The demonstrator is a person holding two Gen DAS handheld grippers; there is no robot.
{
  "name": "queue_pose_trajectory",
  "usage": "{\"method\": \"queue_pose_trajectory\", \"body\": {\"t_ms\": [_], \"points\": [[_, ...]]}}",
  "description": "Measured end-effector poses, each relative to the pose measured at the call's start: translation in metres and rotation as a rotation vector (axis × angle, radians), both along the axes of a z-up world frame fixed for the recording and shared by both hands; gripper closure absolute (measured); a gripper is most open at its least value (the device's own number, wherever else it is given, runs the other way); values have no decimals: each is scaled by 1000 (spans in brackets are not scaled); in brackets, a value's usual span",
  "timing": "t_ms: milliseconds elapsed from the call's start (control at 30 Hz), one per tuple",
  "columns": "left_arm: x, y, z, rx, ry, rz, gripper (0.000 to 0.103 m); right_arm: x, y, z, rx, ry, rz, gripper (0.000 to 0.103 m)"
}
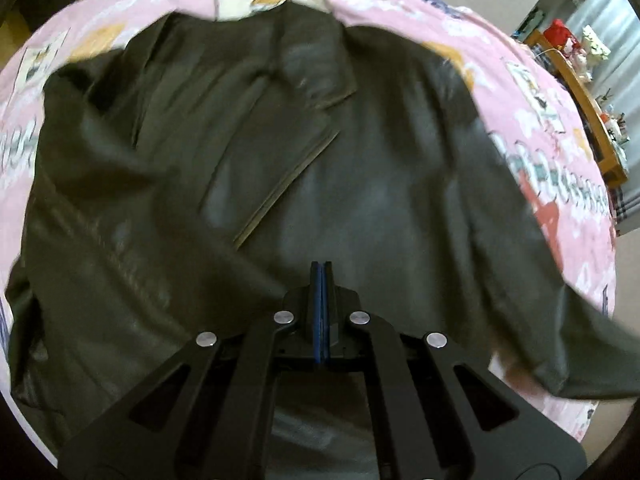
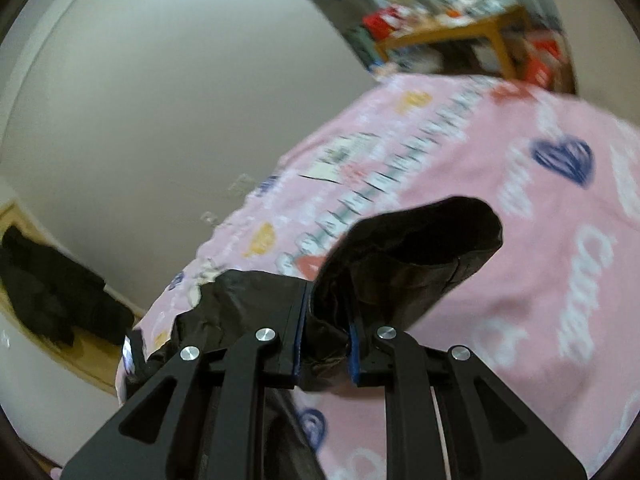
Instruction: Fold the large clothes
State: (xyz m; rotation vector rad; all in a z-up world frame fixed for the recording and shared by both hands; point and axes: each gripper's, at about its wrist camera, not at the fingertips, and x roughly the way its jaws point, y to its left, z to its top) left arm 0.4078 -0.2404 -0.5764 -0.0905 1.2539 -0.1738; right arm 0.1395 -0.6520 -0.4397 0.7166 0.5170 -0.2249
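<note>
The pink printed bedspread (image 1: pixel 532 92) covers the bed, and a dark leather jacket (image 1: pixel 248 168) lies spread face up across most of it, lapels open. In the left wrist view its collar sits toward the bed's far edge and its hem toward the near edge, so the long axis runs from near edge to far edge, collar end pointing away. One sleeve trails off toward the right edge of the bed.

The sleeve cuff (image 2: pixel 416 248) is lifted clear of the bedspread, its open mouth pointing up and away, pinched by the right gripper (image 2: pixel 326 340), whose jaws stand slightly apart with bunched leather filling the gap between them. The left gripper (image 1: pixel 321 276) hangs over the jacket's lower front with its jaws pressed fully together and nothing in them.

The step appears to be folding that sleeve inward. To do it well, carry the cuff high enough that stiff leather does not drag, lay the sleeve straight across the chest, and let the idle left gripper pin the body near the shoulder seam so the jacket does not slide.
</note>
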Motion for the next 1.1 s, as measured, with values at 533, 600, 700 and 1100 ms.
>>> {"method": "queue_pose_trajectory", "body": {"t_ms": [533,600,700,1100], "points": [[-80,70,7,41,-146,-50,103,158,187,114,-296,-55,378,89],[-95,89,11,29,-145,-36,103,171,210,123,-326,-52,414,90],[-118,117,13,12,-136,-4,103,184,251,137,-364,-49,497,90],[-185,243,-8,-53,-63,222,103,157,447,123,-548,-57,992,92]]}}
